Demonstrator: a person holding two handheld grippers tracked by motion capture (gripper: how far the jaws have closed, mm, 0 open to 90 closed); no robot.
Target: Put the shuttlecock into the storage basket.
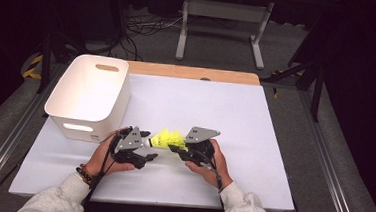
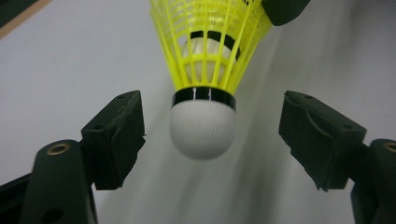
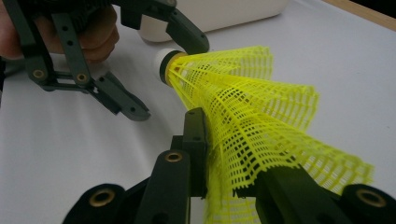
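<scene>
A stack of nested yellow plastic shuttlecocks is held above the white table sheet, lying sideways with the white cork pointing left. My right gripper is shut on the mesh skirts; its own view shows its jaws squeezing the skirt edge. My left gripper is open, one jaw on each side of the cork without touching it. In the left gripper view a second cork shows inside the skirt. The right gripper view shows the left gripper spread around the cork.
A white plastic bin with handle slots stands at the table's back left, just behind my left hand. A wooden strip runs along the far table edge. Bare sheet lies to the right and behind the grippers.
</scene>
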